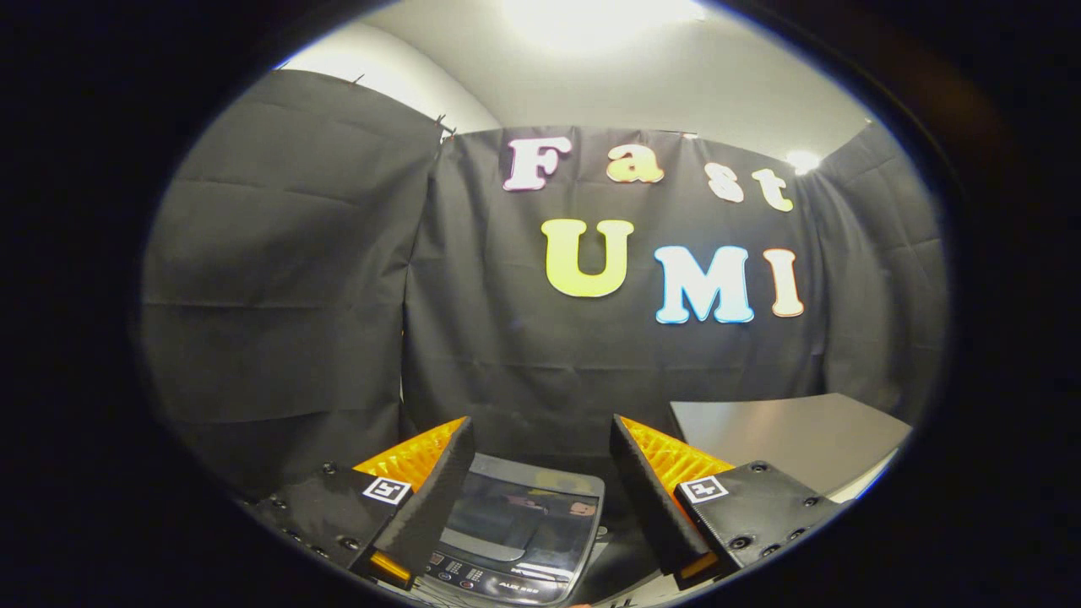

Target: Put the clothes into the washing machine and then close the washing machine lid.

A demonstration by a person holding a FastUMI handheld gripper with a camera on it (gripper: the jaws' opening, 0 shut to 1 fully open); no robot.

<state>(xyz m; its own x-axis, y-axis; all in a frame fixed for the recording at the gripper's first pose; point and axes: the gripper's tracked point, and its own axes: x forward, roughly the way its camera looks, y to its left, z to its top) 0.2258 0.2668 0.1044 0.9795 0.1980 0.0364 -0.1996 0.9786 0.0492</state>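
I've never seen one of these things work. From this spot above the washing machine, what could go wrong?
1. The tool is open and holds nothing, and I can see no clothes, so it may have to hunt for them.
2. The washing machine lid looks shut; loading may stall until it is lifted.
3. The lid is glossy and flat, so the fingers might slip on its edge.
4. The grey table stands close beside the machine and could be bumped.

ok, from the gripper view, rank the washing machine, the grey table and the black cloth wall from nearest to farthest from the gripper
1. Washing machine: nearest, between and just ahead of the open jaws of the gripper, its glass lid down.
2. Grey table: farther, beyond the right finger, off to the right.
3. Black cloth wall: farthest, hanging behind both.
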